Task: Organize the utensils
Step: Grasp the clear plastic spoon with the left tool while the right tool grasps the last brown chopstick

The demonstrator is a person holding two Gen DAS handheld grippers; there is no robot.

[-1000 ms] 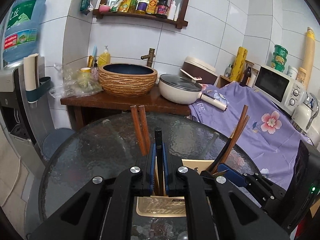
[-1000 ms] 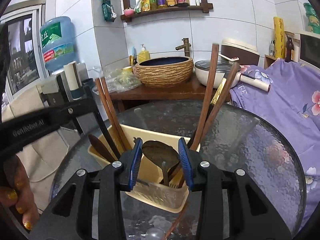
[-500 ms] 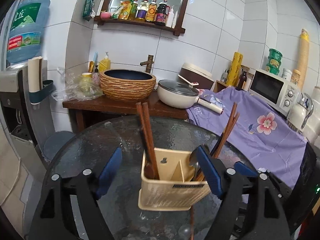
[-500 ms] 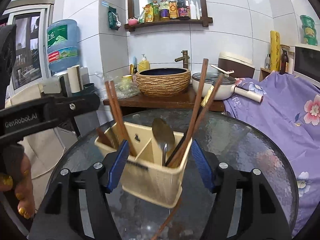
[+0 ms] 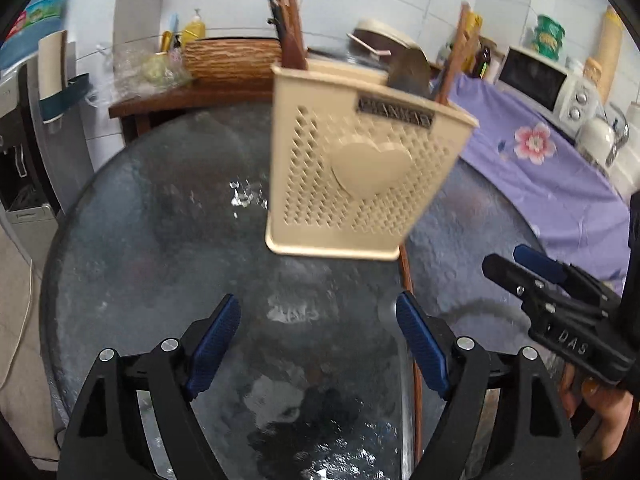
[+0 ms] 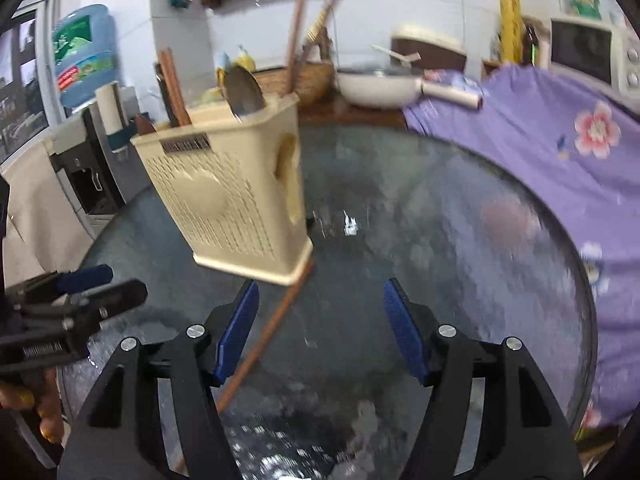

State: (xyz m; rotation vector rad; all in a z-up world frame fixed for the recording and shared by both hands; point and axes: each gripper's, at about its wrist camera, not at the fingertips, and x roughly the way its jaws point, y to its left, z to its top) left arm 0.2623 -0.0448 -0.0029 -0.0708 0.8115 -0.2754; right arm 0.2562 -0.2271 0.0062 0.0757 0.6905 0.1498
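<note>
The cream utensil holder (image 5: 362, 168) stands on the round glass worktop (image 5: 160, 240), with chopsticks (image 5: 290, 20) rising from its left compartment and a spoon (image 5: 410, 72) beside more chopsticks toward its right. A single loose chopstick (image 5: 412, 340) lies on the worktop, running from the holder's base toward the cameras. The left tool (image 5: 318, 350) hangs near the holder, jaws wide apart, gripping nothing. The right tool (image 6: 320, 328) is likewise spread and empty. Only the right view shows the holder's side wall (image 6: 290, 178) and a white pan (image 6: 380, 88) behind the holder; the left view shows the heart on its front (image 5: 372, 168).
</note>
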